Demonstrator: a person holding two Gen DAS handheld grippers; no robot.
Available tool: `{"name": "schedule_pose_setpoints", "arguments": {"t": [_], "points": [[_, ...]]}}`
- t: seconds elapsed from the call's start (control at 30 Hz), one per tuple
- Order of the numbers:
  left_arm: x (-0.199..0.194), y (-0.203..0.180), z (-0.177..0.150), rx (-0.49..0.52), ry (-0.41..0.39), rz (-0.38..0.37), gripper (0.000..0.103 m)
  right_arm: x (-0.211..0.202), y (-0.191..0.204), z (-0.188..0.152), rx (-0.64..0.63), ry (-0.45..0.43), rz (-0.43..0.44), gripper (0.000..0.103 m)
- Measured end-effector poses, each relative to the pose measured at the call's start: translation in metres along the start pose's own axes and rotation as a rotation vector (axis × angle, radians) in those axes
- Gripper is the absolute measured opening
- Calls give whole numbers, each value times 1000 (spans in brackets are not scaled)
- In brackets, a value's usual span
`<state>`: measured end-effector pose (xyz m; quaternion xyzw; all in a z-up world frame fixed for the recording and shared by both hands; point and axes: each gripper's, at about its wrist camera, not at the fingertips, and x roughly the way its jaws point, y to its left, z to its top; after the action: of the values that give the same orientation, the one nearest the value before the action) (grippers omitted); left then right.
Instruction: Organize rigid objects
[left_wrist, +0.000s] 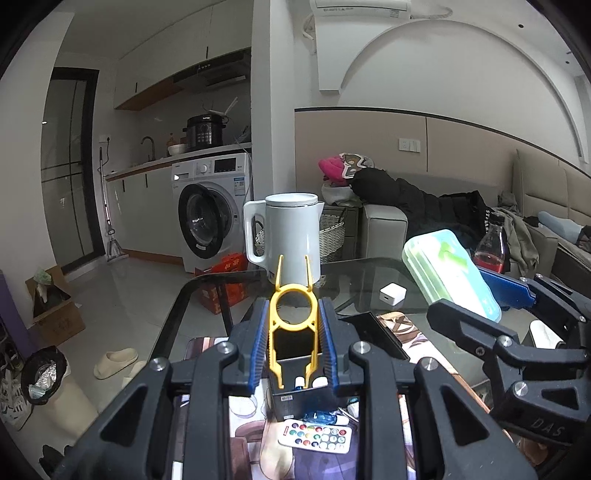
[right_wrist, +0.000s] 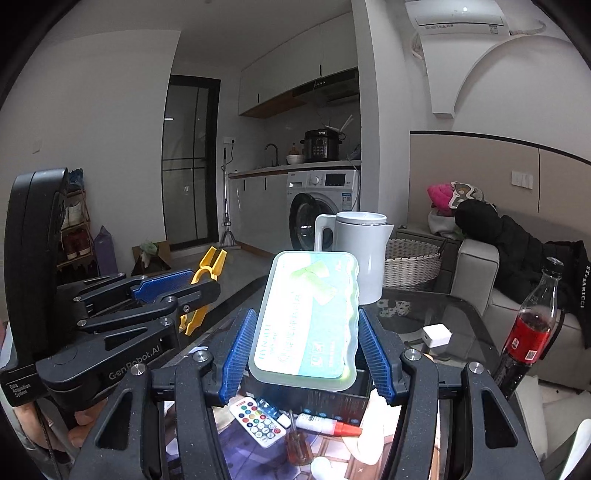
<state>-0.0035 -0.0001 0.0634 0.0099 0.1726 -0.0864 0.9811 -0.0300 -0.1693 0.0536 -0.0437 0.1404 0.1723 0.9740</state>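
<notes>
My left gripper is shut on a yellow plastic pull tool and holds it upright over a black open box on the glass table. It shows at the left in the right wrist view. My right gripper is shut on a pale green flat case, held tilted above the same black box. That case also shows at the right in the left wrist view.
A white kettle stands at the table's far edge. A white charger cube, a coloured-button remote, a glue tube, a small screwdriver and a cola bottle lie around the box. A sofa with clothes stands at the right.
</notes>
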Motion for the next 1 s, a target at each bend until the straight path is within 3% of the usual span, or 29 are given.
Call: {"name": "schedule_pose_setpoints", "arguments": {"t": [0.23,0.33,0.53,0.67,0.87,1.0], "points": [[41,13,18,-43,8,26,25,35,-10,19,30,-14,-8,57],[58,17,22,-74,34,-21,25,52,-13,24,53,-7,-10,57],[79,19,26,-95,29,-37,25,93,-31,27,132,58,-19,57],[91,19,20,-95,47,-8,25,119,-42,23,175,111,-20,57],[115,15,8,-83,145,28,25,147,-50,9,192,202,-8,57],[134,16,1,-92,237,30,25,165,-57,0,212,281,-1,43]]}}
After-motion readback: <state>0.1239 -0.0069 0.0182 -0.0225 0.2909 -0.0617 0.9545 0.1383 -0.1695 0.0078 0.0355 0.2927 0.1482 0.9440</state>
